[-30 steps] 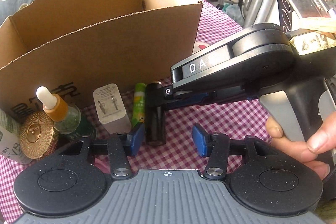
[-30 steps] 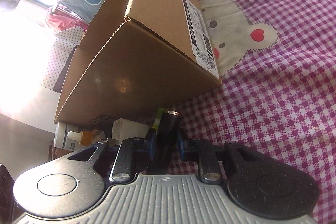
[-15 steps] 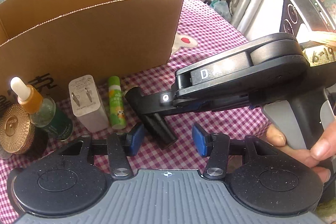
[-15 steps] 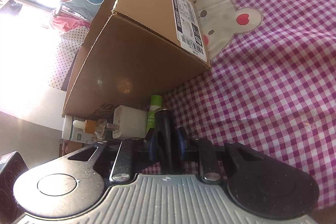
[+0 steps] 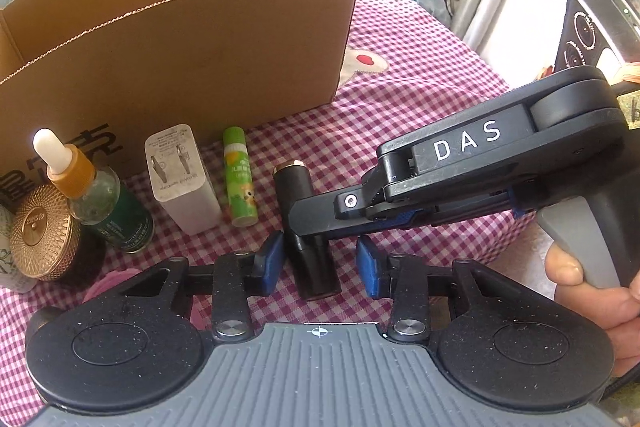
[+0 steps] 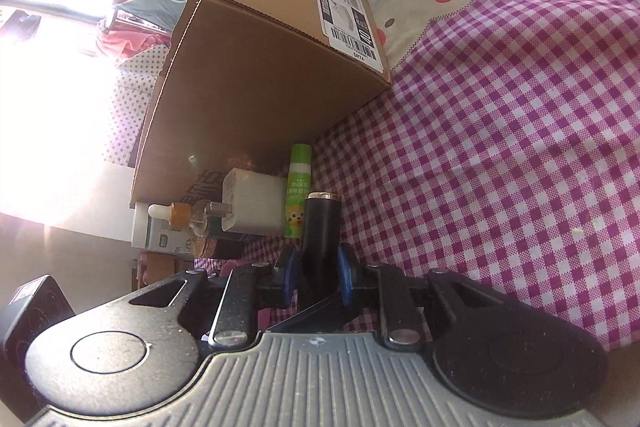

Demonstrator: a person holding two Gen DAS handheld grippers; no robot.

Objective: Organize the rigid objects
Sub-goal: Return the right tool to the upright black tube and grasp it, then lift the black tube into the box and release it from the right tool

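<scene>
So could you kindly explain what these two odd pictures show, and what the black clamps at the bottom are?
No robot here: a person holds a two-finger gripper in each hand, each with a camera looking along its fingers. One picture is from the left gripper, whose jaws are closing around the black tube without touching it. The other is from the right gripper, shut on that tube. On the checked cloth, before a cardboard box, lie a green stick, charger, dropper bottle and gold jar.
</scene>
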